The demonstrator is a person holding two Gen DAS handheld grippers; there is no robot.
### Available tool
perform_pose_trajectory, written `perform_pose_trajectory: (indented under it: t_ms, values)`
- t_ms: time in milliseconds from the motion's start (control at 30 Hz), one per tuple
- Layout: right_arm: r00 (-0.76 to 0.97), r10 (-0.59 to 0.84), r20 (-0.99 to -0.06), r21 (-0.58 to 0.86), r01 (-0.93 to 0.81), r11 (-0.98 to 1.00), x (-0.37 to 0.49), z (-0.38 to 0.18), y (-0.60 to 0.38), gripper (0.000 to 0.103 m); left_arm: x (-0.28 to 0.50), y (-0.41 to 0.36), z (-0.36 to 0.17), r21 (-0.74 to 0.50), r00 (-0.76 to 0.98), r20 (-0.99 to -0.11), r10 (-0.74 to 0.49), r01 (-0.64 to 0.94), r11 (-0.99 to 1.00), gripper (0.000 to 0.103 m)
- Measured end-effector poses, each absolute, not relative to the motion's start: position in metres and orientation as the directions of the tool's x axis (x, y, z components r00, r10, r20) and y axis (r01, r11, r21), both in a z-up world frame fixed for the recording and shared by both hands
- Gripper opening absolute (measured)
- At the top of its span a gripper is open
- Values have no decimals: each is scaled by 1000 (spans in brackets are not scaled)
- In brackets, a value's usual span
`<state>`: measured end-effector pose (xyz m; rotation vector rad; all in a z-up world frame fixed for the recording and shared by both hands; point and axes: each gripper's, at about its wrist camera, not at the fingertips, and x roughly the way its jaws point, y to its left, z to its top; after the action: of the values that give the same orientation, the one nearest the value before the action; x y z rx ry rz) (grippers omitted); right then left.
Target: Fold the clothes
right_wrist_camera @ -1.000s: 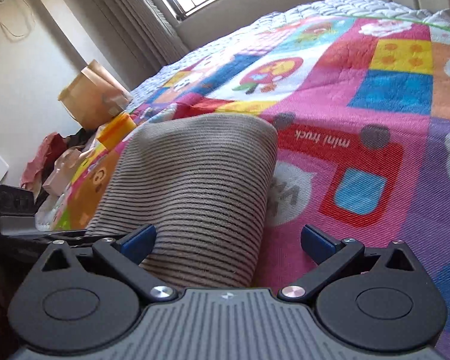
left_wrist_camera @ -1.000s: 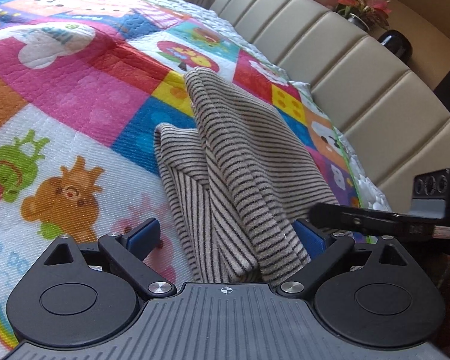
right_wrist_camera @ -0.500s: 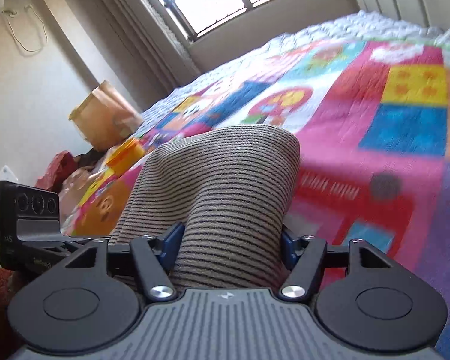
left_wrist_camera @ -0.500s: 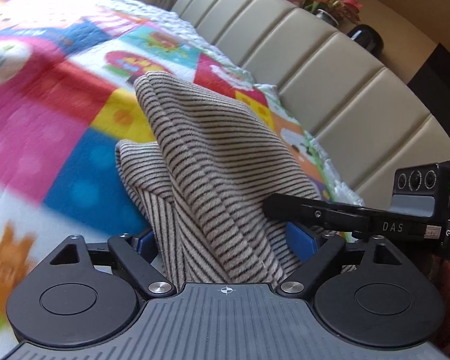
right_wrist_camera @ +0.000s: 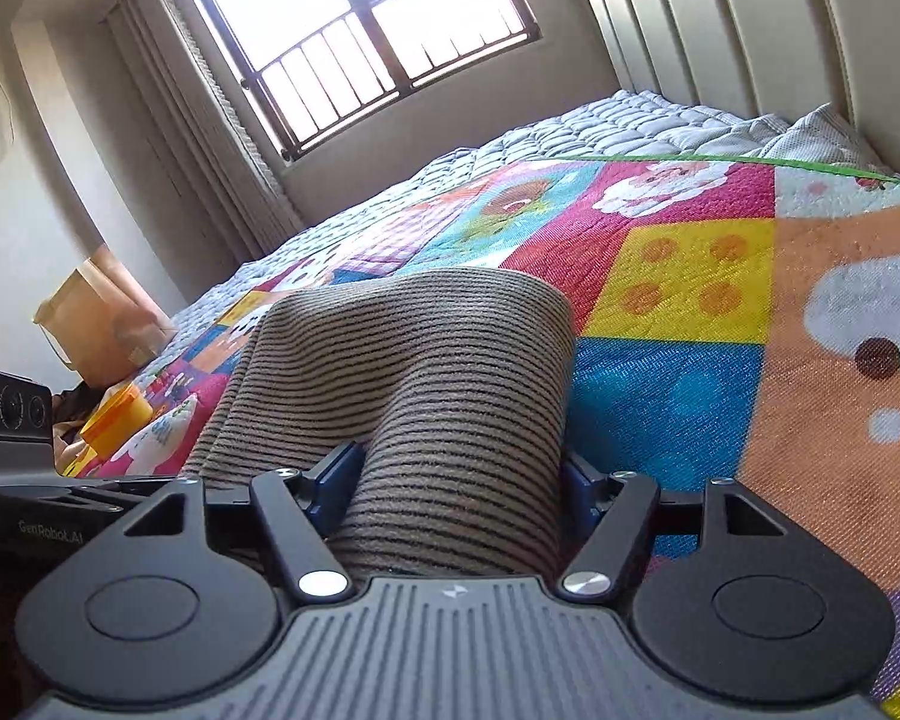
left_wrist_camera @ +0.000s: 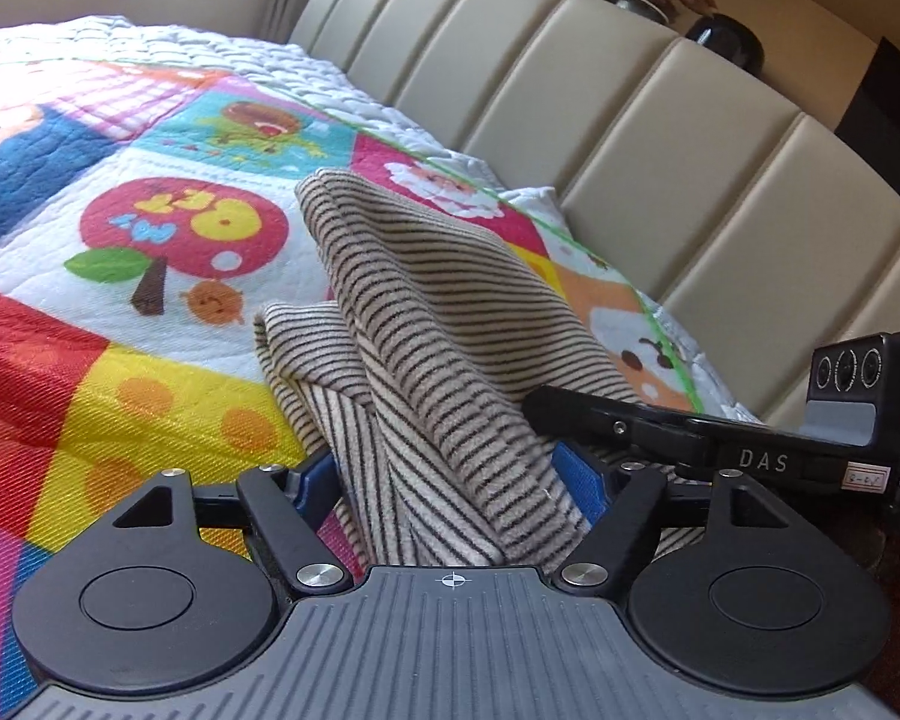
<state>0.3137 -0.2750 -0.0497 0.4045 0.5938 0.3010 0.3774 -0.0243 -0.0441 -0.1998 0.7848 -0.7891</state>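
Striped garment (left_wrist_camera: 450,324) bunched on the quilt (left_wrist_camera: 150,228), near the padded headboard (left_wrist_camera: 660,120). Left gripper (left_wrist_camera: 450,477) clamped on a thick fold, blue pads (left_wrist_camera: 315,477) half buried in cloth. Right gripper (right_wrist_camera: 456,480) likewise pinched on the garment's rolled edge, pads barely showing. Garment's far side hidden behind its own hump. Lower hem cut off by both gripper bodies. Paper bag (right_wrist_camera: 99,324) beyond the quilt, contents unclear
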Motion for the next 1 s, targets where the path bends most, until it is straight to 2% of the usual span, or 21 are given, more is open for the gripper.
perform_pose_trajectory:
  t_ms: [167, 267, 333, 400, 467, 500, 533, 600, 633, 700, 767, 833, 933, 1000]
  values:
    - [800, 363, -478, 422, -154, 893, 312, -46, -272, 74, 369, -15, -46, -461, 448, -543, -710, 548, 698, 79]
    - [816, 323, -479, 361, -152, 920, 294, -32, -270, 85, 348, -1, -44, -476, 420, -545, -725, 557, 681, 81]
    - [797, 370, -478, 400, -178, 899, 274, -29, -275, 94, 332, 4, -45, -453, 398, -563, -724, 584, 673, 81]
    - [754, 439, -489, 465, -200, 862, 256, -34, -277, 94, 317, 6, -48, -409, 388, -586, -711, 616, 673, 80]
    - [719, 446, -533, 449, -207, 869, 242, -43, -266, 76, 313, 7, -48, -379, 400, -591, -700, 628, 679, 75]
    - [725, 421, -544, 402, -216, 890, 239, -43, -261, 60, 314, 8, -48, -391, 402, -591, -699, 616, 684, 74]
    - [732, 429, -529, 411, -221, 884, 240, -39, -263, 50, 319, 9, -46, -422, 400, -585, -706, 593, 686, 71]
    - [749, 439, -496, 440, -219, 871, 244, -26, -272, 39, 325, 10, -43, -452, 404, -572, -714, 572, 685, 67]
    - [759, 440, -480, 457, -213, 864, 248, -19, -277, 39, 327, 8, -41, -436, 417, -576, -703, 570, 696, 68]
    - [769, 396, -502, 354, -236, 905, 253, -9, -275, 40, 327, 6, -35, -396, 435, -594, -676, 574, 717, 68]
    - [742, 368, -560, 284, -246, 927, 255, -16, -272, 43, 323, 9, -25, -371, 455, -589, -668, 583, 723, 68]
    - [726, 350, -592, 238, -258, 936, 253, -25, -273, 48, 318, 15, -4, -354, 492, -544, -680, 600, 718, 68]
    - [740, 345, -577, 236, -253, 938, 245, -28, -281, 57, 328, 13, 31, -331, 530, -466, -708, 637, 696, 74]
    - [774, 322, -545, 209, -247, 946, 242, -15, -281, 59, 350, -2, 46, -307, 526, -446, -724, 670, 676, 76]
